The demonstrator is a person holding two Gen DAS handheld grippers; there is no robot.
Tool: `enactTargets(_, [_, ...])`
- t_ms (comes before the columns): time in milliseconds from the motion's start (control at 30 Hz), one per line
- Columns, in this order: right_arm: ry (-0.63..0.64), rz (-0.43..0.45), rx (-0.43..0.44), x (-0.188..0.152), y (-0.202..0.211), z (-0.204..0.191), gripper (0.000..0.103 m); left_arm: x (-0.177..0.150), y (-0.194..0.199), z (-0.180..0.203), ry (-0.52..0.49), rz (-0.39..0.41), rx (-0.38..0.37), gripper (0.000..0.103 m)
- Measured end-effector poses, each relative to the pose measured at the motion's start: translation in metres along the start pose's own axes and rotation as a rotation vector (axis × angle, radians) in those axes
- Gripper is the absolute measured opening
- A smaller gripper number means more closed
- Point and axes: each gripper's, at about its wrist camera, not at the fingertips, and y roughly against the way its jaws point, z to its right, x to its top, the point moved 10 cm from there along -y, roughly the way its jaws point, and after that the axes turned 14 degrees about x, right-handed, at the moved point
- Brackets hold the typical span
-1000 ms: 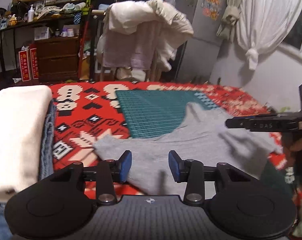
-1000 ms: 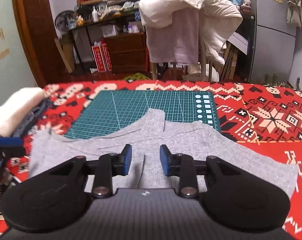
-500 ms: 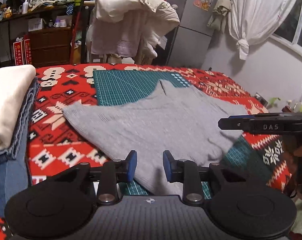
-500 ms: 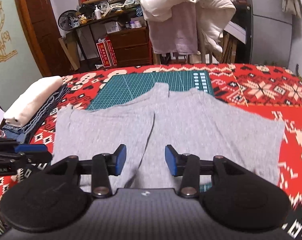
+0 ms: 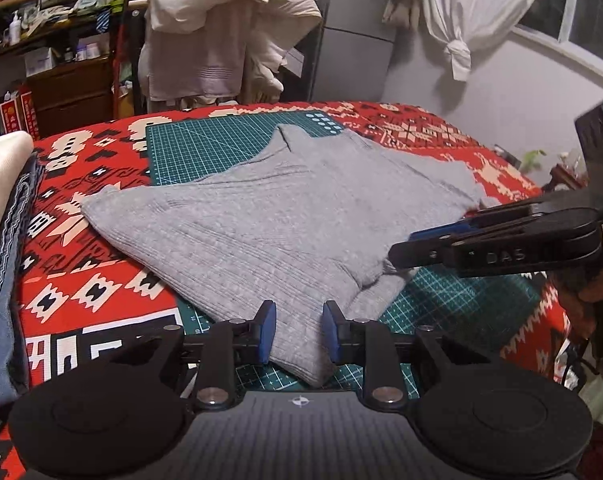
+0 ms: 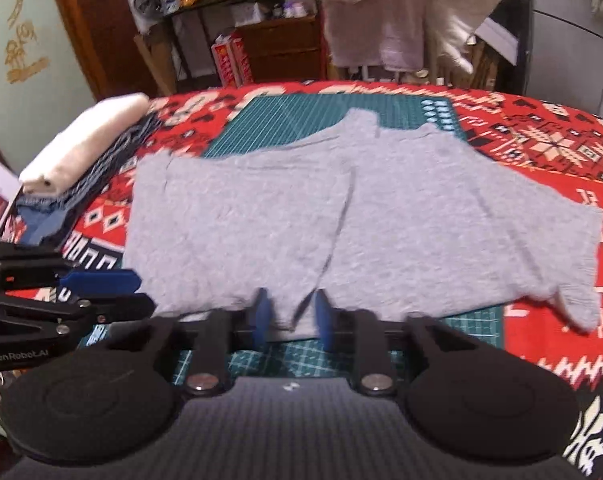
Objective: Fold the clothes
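Note:
A grey knit garment (image 5: 281, 220) lies spread flat over a green cutting mat (image 5: 205, 148), neck at the far side. In the left wrist view my left gripper (image 5: 297, 336) is open at the near left corner, with the hem lying between its blue pads. My right gripper (image 5: 401, 246) comes in from the right, seen side-on at the garment's near edge. In the right wrist view the garment (image 6: 341, 220) fills the middle. The right gripper (image 6: 291, 316) is open astride the near hem at its middle fold line. The left gripper (image 6: 141, 292) sits at the lower left corner.
A red patterned cloth (image 5: 81, 280) covers the table under the mat. A stack of folded clothes (image 6: 85, 148), cream on top of denim, stands at the left edge. Beyond the table are a chair draped with white laundry (image 5: 221, 32), shelves and a grey cabinet.
Both grippers have drawn back and down to the garment's near hem. Their fingers have narrowed, and the hem now lies between them. The garment lies flatter than before.

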Motion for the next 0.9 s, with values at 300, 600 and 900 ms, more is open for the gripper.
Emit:
enactTargets(300, [0.053,0.004,-0.076,0.000,0.008,0.001,0.003,-0.005,-0.001,0.004,-0.051,0.000,0.027,0.025])
enactTargets(600, [0.041,0.031,-0.073,0.003,0.019,0.002,0.011,-0.001,0.014,-0.002,0.033,-0.002,0.008,0.025])
enactTargets(900, [0.106,0.045,0.072,0.024,-0.009,-0.044,0.011,-0.009,0.011,-0.001,0.084,-0.024,-0.002,0.024])
